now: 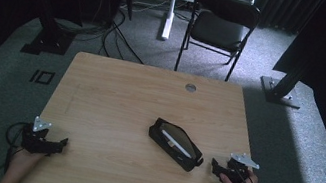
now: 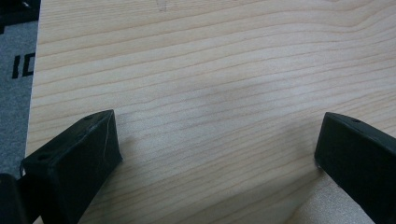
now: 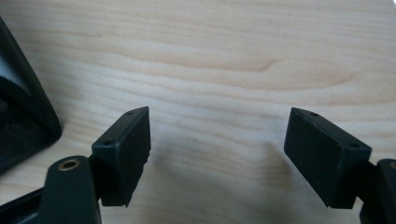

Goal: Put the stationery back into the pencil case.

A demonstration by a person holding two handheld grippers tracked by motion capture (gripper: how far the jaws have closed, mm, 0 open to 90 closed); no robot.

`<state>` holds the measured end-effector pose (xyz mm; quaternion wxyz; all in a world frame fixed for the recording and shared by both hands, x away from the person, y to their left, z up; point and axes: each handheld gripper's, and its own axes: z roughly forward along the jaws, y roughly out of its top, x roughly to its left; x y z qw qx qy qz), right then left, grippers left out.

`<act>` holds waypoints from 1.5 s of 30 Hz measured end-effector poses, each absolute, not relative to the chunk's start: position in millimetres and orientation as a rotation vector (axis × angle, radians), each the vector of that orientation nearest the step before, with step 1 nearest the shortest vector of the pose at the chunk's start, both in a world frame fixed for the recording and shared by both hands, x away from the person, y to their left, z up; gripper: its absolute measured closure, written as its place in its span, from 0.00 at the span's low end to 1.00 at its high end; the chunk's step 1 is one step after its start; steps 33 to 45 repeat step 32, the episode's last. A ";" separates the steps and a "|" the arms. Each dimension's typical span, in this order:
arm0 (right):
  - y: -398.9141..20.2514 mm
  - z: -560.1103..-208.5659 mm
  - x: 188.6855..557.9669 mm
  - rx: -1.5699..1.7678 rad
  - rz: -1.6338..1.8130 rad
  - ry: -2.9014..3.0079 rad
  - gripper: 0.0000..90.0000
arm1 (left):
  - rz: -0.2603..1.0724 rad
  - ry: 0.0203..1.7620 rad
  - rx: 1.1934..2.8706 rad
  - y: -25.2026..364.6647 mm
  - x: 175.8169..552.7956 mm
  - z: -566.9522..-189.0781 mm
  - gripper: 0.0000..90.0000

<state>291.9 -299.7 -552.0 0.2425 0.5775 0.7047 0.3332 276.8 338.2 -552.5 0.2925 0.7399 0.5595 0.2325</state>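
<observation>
A black pouch [image 1: 175, 144] lies open on the wooden table [image 1: 125, 90], right of the middle, with something pale inside it. My right gripper [image 1: 215, 165] rests near the table's front right, just right of the pouch and apart from it, jaws wide open over bare wood. In the right gripper view the right gripper [image 3: 218, 140] holds nothing, and the pouch's black corner [image 3: 21, 116] sits at the left edge. My left gripper [image 1: 62, 144] lies at the front left, far from the pouch. In the left gripper view the left gripper [image 2: 219, 140] stands open and empty over the wood.
A black folding chair [image 1: 221, 25] stands beyond the table's far edge. A small round grommet [image 1: 190, 87] sits near the far edge. Cables [image 1: 110, 31] and dark stand legs [image 1: 49, 36] lie on the grey carpet at the back left, another stand base [image 1: 280, 92] at the right.
</observation>
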 end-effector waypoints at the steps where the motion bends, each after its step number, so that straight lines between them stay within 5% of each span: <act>1: -299.6 -553.4 291.1 1.584 0.912 1.928 0.25 | 0.620 1.491 1.971 338.2 276.8 -552.5 0.00; 45: -297.4 -557.8 288.5 1.599 0.850 1.911 0.15 | 0.620 1.490 1.972 338.3 276.7 -552.5 0.00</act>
